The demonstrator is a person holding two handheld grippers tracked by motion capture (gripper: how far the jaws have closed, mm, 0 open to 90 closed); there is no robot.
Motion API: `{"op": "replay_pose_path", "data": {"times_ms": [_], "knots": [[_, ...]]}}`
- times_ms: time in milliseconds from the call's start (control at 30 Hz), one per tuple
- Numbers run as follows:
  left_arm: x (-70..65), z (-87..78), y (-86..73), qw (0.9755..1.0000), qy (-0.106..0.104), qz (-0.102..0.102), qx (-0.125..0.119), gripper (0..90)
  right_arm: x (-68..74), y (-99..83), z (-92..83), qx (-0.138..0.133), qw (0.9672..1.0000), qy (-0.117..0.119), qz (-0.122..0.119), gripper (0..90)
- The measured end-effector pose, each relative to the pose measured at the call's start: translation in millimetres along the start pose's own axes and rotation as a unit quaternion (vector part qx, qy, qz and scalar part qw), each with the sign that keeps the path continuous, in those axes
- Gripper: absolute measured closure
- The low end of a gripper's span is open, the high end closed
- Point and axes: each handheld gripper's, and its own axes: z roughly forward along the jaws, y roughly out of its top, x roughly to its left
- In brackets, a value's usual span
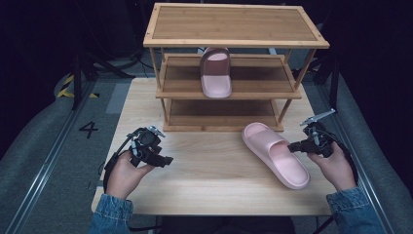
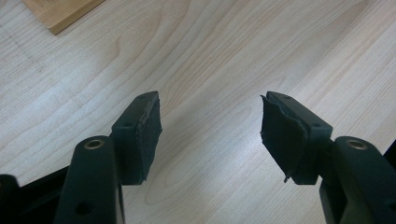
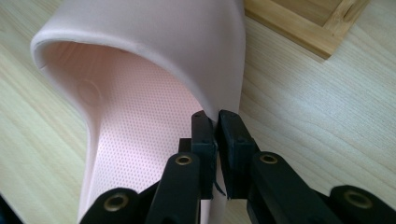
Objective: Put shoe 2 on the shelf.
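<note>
One pink slipper (image 1: 216, 72) already parked on bamboo shoe rack (image 1: 229, 87) middle shelf, at twelve o'clock. Second pink slipper (image 1: 275, 154) on table (image 1: 209, 180) at three o'clock, rim pinched by right gripper (image 3: 217, 122). Left gripper (image 2: 210, 130) idle, jaws spread, at nine o'clock. Judged halfway: lifting and shelving left.

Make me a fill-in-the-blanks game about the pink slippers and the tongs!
1. The right tongs are shut on the side of a pink ____ on the table.
2. The other slipper sits on the rack's ____ shelf.
3. The left tongs are ____, with nothing between them.

Missing words: slipper; middle; open
</note>
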Motion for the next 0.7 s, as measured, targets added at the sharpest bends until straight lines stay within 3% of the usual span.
{"op": "replay_pose_path", "data": {"times_ms": [300, 467, 700], "knots": [[3.6, 0.3, 1.6, 1.0000, -0.006, -0.004, 0.000, 39.1, 15.6, 4.5, -28.2, -0.016, 0.9998, 0.001, 0.011, 85.9], [6.6, 2.5, 0.6, 0.9999, 0.001, -0.006, 0.015, 37.8, 19.1, 8.7, -42.0, -0.024, 0.9995, 0.005, 0.020, 85.9], [6.6, 2.4, 0.4, 0.9999, -0.005, -0.007, 0.012, 37.7, 23.7, 19.0, -60.7, -0.033, 0.9993, 0.011, 0.016, 85.9]]}}
